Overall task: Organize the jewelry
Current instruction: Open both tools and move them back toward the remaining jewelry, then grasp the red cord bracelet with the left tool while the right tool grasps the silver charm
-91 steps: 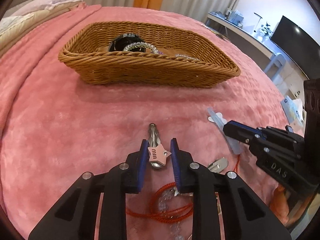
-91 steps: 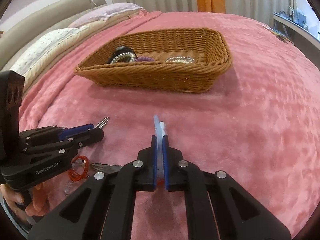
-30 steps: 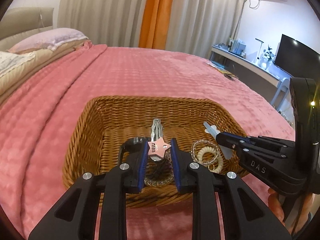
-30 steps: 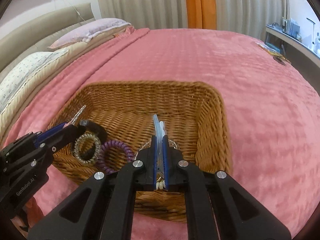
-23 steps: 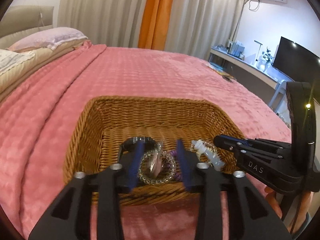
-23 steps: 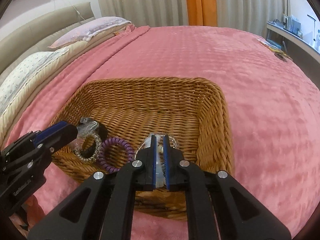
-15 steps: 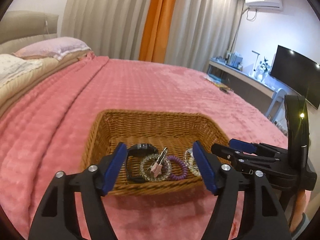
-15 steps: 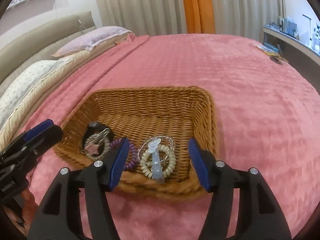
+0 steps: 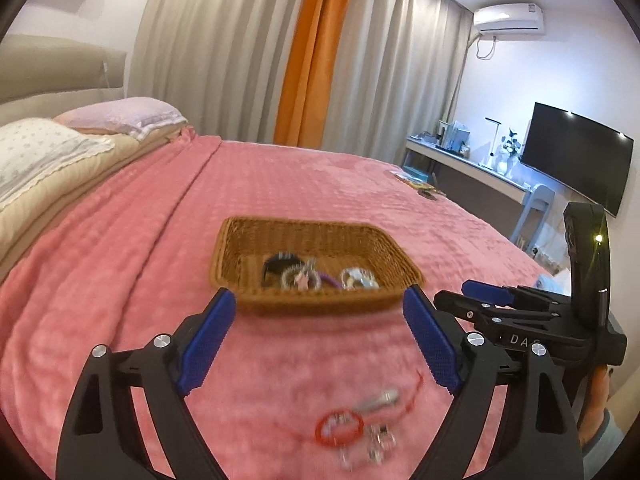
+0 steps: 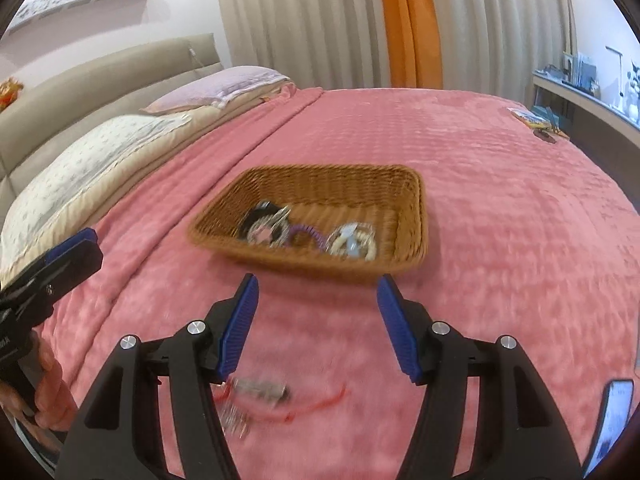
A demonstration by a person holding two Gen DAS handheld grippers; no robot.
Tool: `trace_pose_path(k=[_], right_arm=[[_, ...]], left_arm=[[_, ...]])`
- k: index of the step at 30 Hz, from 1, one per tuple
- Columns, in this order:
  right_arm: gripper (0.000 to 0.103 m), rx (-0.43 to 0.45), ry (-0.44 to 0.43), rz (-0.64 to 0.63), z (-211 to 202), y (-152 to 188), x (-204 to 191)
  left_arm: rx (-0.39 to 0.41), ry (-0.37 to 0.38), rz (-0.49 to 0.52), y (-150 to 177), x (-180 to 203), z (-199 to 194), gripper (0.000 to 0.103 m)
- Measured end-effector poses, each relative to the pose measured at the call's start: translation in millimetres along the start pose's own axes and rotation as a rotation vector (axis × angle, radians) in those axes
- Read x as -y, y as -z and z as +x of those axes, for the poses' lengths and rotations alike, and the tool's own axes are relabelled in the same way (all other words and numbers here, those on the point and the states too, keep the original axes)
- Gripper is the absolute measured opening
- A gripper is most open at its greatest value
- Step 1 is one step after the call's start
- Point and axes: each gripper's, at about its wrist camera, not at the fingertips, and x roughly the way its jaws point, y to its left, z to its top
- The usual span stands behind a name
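Hovering over the pink bed (image 9: pixel 120 248): left hand-held gripper (image 9: pixel 320 340) has just been opening, jaws spread, nothing between; right hand-held gripper (image 10: pixel 316 324) spread, empty. Jewelry (image 10: pixel 308 232) sits in the basket (image 10: pixel 412 216); red cord bracelet (image 9: pixel 340 428) and metal clip (image 9: pixel 378 400) lie on the bed.

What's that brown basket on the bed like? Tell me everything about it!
The basket is a shallow rectangular tray of woven brown wicker with sloping sides and a braided rim. It sits flat on the pink blanket. Hair ties and bracelets lie bunched along its near wall; the far half shows bare weave. Neither gripper touches it.
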Motion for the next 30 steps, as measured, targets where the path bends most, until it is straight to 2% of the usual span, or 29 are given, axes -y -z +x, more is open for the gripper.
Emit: trace_pose_path(k=[8,17,21,23,26,30], right_arm=[[0.058,-0.044,0.004,-0.028,-13,38,-17],[0.058,-0.070,0.040,0.008,-5,74,-18],[0.058,-0.076,0.055,0.011,3,87,-18],[0.058,-0.079,0.049,0.021,5,90,-15],[0.058,-0.078,0.055,0.032,9,92,-12],[0.058,-0.089,0.066,0.040,15,95,-10]], left_arm=[[-0.093,0.028,0.008,46,-3,-17,0.083],[-0.204,-0.008,0.068,90,2,6,0.081],[-0.247,0.025,0.091,101,6,17,0.070],[-0.267,0.050,0.096,103,8,22,0.068],[-0.279,0.048,0.130,103,15,30,0.066],[-0.319,0.038,0.175,104,25,45,0.051]])
